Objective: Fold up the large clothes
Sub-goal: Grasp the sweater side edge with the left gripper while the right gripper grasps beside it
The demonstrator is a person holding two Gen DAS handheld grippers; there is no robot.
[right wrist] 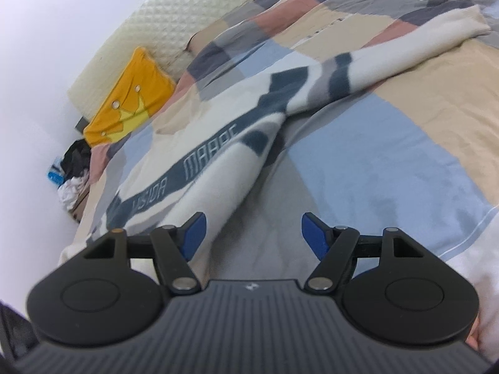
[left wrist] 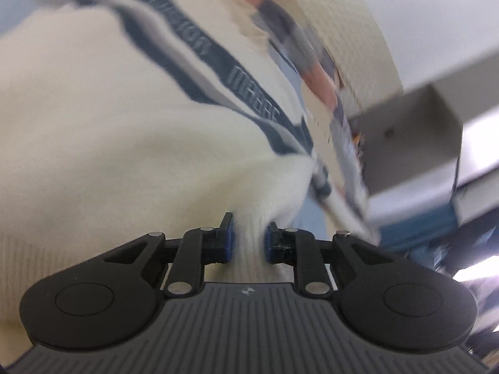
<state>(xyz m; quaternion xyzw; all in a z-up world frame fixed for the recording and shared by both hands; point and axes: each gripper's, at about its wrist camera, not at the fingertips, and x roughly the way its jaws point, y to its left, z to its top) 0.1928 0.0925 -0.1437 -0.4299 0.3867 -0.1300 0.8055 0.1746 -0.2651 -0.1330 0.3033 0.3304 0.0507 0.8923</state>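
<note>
A cream knit sweater [left wrist: 109,124] with dark blue and grey bands and lettering fills the left wrist view, blurred and lifted close to the camera. My left gripper [left wrist: 248,243] is shut on its ribbed hem, the blue pads [left wrist: 229,240] pinching a fold of the knit. In the right wrist view the same sweater [right wrist: 218,171] lies across the patchwork quilt [right wrist: 389,155], one sleeve [right wrist: 421,34] stretched to the far right. My right gripper [right wrist: 254,233] hovers open over the quilt, its left finger [right wrist: 195,233] beside the sweater's near edge, nothing between the fingers.
A yellow cushion [right wrist: 131,99] leans against the cream padded headboard [right wrist: 162,28] at the far left. A heap of clothes [right wrist: 73,168] lies on the floor by the wall. A grey box-like unit [left wrist: 414,131] stands to the right in the left wrist view.
</note>
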